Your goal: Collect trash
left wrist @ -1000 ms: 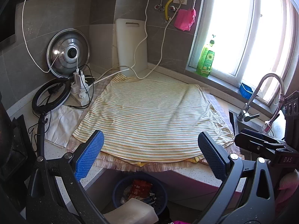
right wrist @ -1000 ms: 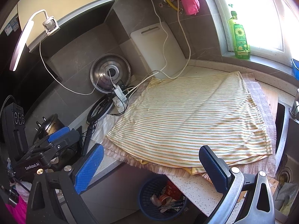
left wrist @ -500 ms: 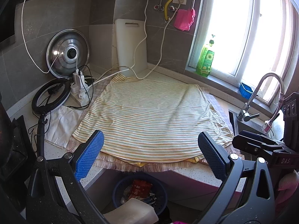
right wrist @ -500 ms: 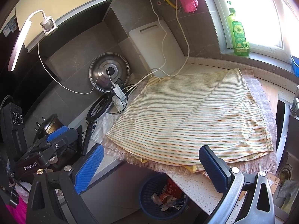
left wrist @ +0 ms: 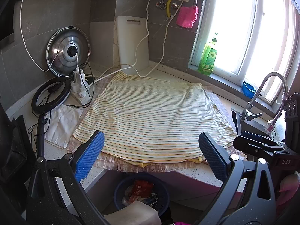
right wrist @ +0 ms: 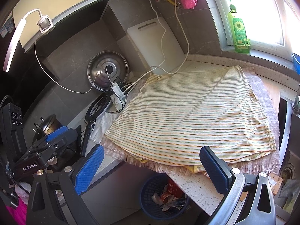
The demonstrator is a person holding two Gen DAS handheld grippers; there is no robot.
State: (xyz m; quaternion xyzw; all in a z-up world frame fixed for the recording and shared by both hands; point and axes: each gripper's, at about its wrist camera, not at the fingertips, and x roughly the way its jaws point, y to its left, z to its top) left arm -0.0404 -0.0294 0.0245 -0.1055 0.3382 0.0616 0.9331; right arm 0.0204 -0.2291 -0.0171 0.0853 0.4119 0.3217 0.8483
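Note:
A blue waste basket (left wrist: 120, 189) stands on the floor under the counter's front edge, holding red wrappers and other scraps (left wrist: 140, 189). In the right wrist view the same basket (right wrist: 150, 189) sits below the counter lip. My left gripper (left wrist: 151, 153) hovers open over the near edge of a striped cloth (left wrist: 153, 116), with nothing between its blue pads. My right gripper (right wrist: 151, 166) is open too and holds nothing, above the cloth's fringe and the basket. Each gripper shows in the other's view: right gripper (left wrist: 262, 148), left gripper (right wrist: 52, 142).
A white sheet (left wrist: 60, 123) lies left of the cloth by a ring light (left wrist: 48, 97) and a power strip (left wrist: 80, 93) with cables. A pot lid (left wrist: 68, 51) and cutting board (left wrist: 132, 43) lean on the wall. A faucet (left wrist: 262, 93) and sink (right wrist: 286, 170) lie right, scraps (right wrist: 273, 185) beside.
Almost nothing. Both grippers stay open and hold nothing; the right wrist view has drifted very slightly.

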